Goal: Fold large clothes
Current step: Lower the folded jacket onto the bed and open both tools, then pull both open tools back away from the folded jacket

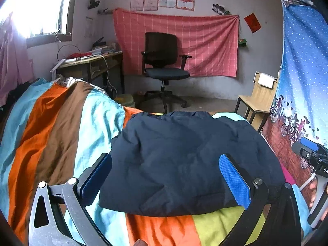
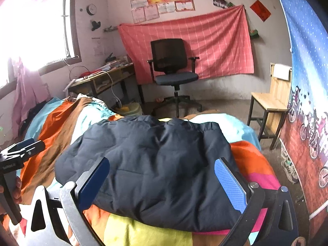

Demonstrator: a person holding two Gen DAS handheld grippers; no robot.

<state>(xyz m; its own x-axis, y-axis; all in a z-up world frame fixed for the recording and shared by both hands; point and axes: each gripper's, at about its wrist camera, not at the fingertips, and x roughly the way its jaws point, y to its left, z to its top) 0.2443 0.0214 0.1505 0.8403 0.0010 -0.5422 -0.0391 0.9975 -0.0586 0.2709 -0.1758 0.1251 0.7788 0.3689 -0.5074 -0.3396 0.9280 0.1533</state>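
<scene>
Fold large clothes, late stage. We see a dark navy padded jacket [image 1: 184,164] lying as a compact, puffy bundle on the striped bedspread [image 1: 61,133] of the bed, its far edge toward the office chair [image 1: 164,61] by the back wall. The left tool [image 1: 166,176] hangs over the jacket's near edge, fingers spread wide and gripping nothing. The right tool [image 2: 162,182] does likewise, released, its blue pads [image 2: 229,186] straddling the cloth without pinching it. We judge the main folds done, since no sleeve trails from the jacket. The next move probably calls for pressing the bundle flat, or for closing both tools on the jacket's near edge to fold it once more toward the chair.
</scene>
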